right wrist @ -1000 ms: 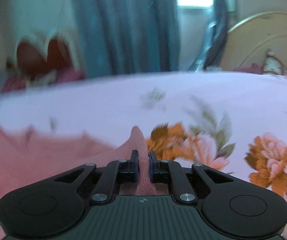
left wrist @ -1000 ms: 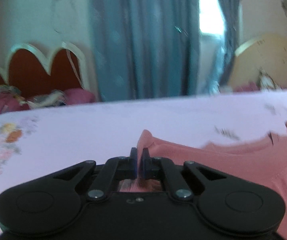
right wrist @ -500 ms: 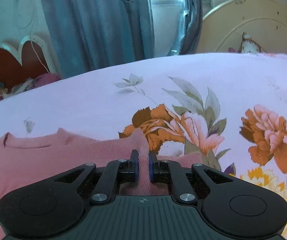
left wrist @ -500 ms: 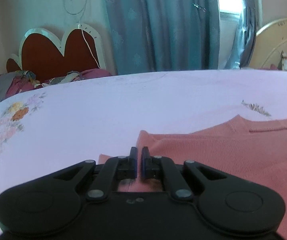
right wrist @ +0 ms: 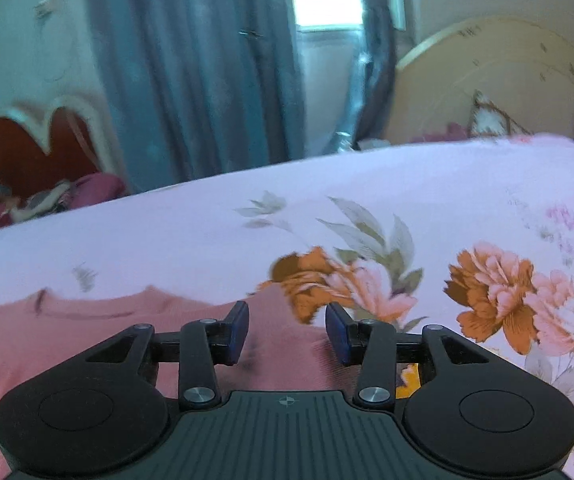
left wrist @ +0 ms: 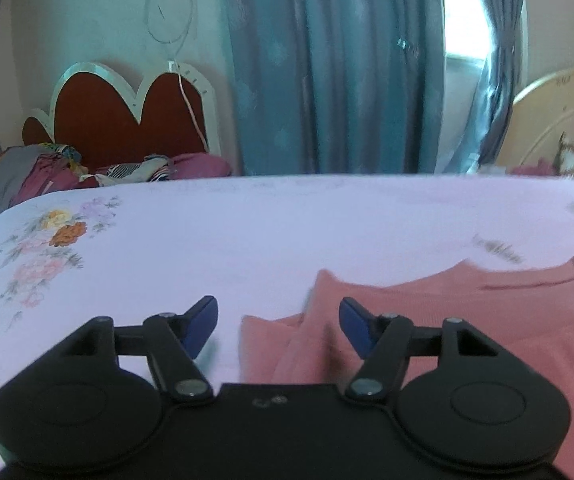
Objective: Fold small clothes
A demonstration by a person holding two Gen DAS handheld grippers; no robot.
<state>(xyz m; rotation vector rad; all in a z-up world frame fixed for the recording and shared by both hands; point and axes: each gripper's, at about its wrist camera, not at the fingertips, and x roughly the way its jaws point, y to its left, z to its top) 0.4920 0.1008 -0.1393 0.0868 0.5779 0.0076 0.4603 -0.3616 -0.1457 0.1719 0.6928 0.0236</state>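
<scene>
A small pink knit top [left wrist: 467, 312] lies flat on the flowered bedsheet [left wrist: 247, 232], neckline toward the far side. My left gripper [left wrist: 278, 328] hovers at the top's left corner, its jaws opening, the pads clear of the cloth that lies between and below them. In the right wrist view the same pink top [right wrist: 107, 344] spreads to the left. My right gripper [right wrist: 286, 334] is over the top's right edge with its jaws opening, and the fabric rests on the bed between the pads without being pinched.
The bedsheet [right wrist: 367, 208] carries large orange and pink flower prints [right wrist: 499, 296] on the right. A red heart-shaped headboard [left wrist: 127, 120] with a heap of clothes [left wrist: 47, 172] stands beyond the bed's left side. Blue curtains [left wrist: 327, 72] and a cream headboard [right wrist: 487, 80] lie behind.
Both grippers were shut on the pink top's corners, laid it flat on the bed, and now stand with jaws apart; the fabric has dropped free of the pads.
</scene>
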